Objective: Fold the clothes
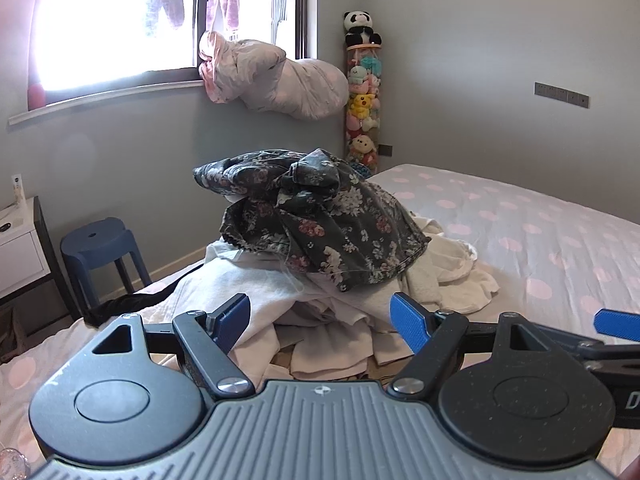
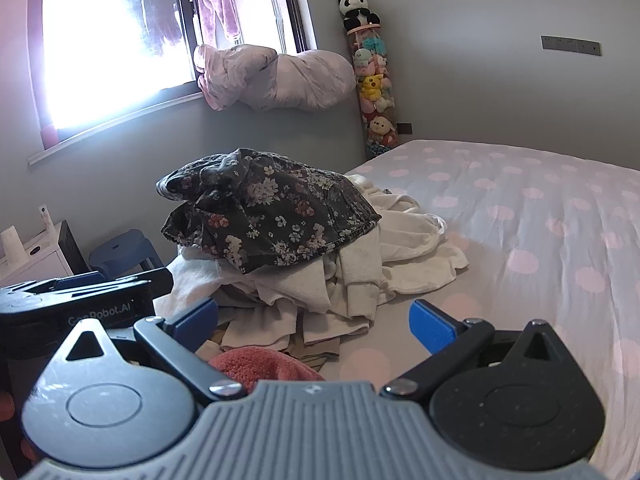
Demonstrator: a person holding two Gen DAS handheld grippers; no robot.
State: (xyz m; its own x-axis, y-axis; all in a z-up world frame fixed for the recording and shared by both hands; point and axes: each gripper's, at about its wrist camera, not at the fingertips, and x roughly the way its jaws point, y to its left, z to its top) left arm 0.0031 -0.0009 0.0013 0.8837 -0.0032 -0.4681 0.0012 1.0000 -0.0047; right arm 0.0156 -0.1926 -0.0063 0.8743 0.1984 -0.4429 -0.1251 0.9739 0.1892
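The top dress [image 1: 320, 216] is showing dark grey with pink and white flowers. The clothes under it [image 1: 280, 292] are looking white and cream. The bed sheet [image 1: 540, 232] is showing pale grey with pink dots. The stool [image 1: 96, 244] is looking dark blue. A towel [image 2: 260, 364] is showing pinkish red.

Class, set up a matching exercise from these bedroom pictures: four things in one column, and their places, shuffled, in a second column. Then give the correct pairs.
Things:
1. dark floral-print garment
2. black-and-white panda plush toy
3. round blue plastic stool
4. bundled pale pink spotted quilt

Places:
A. on the floor beside the white bedside cabinet
B. on top of the pile of white clothes
C. draped over the windowsill
D. on top of the tall clear tube of soft toys

Pairs: 1-B, 2-D, 3-A, 4-C
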